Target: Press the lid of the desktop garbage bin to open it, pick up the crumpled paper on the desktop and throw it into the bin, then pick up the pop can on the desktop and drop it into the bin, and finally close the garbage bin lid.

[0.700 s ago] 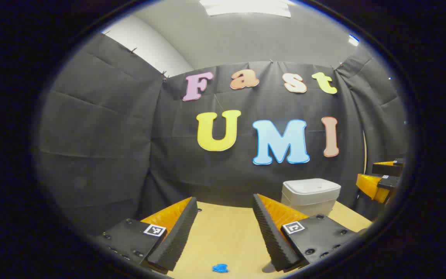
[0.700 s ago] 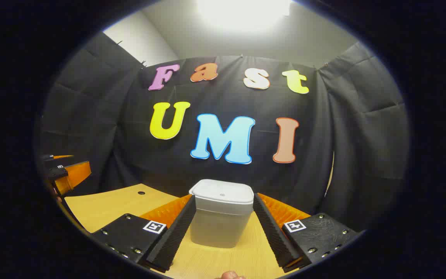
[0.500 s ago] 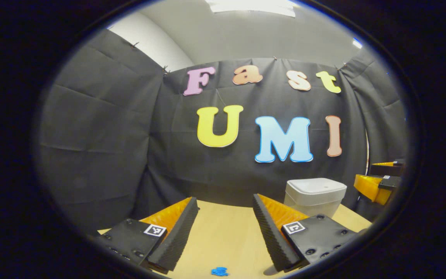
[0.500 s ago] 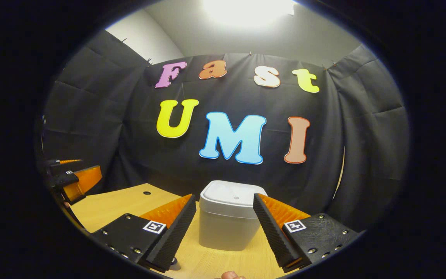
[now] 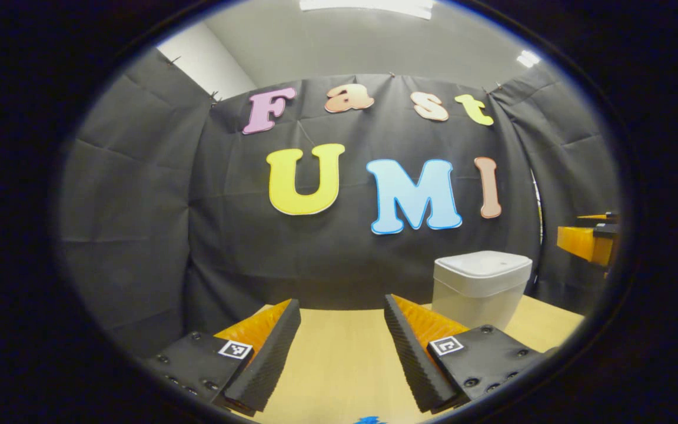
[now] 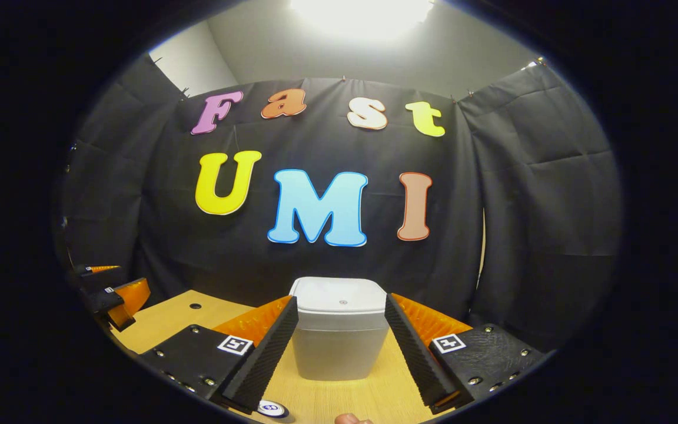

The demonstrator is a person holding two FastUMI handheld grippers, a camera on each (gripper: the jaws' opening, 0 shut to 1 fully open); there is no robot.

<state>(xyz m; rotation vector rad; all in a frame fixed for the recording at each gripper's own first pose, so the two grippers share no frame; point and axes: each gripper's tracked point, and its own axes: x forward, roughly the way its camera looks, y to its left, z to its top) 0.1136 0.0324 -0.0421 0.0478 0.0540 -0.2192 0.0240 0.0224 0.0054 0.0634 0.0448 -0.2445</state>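
— Bin dead ahead in the right gripper view, white, lid down flat, standing on the wooden desktop toward its far edge, close to the black cloth wall.

— And the right gripper?

— Jaws spread wide, nothing between them but air; the bin shows framed in the gap, farther off, not touched by either finger. Right at the bottom rim, by the near edge of the desktop, there's a round can top, partly cut off, and a pale scrap beside it that I cannot make out.

— Over to the left gripper view.

— Left gripper also wide open, empty, held over bare desktop. The bin sits off to its right side, lid shut, near the far edge. A sliver of something blue pokes in at the bottom; too little to name.

— Can each see the other?

— Yes: the right gripper peeks in at the far right of the left gripper view, and the left gripper at the far left of the right gripper view, well apart from the bin.
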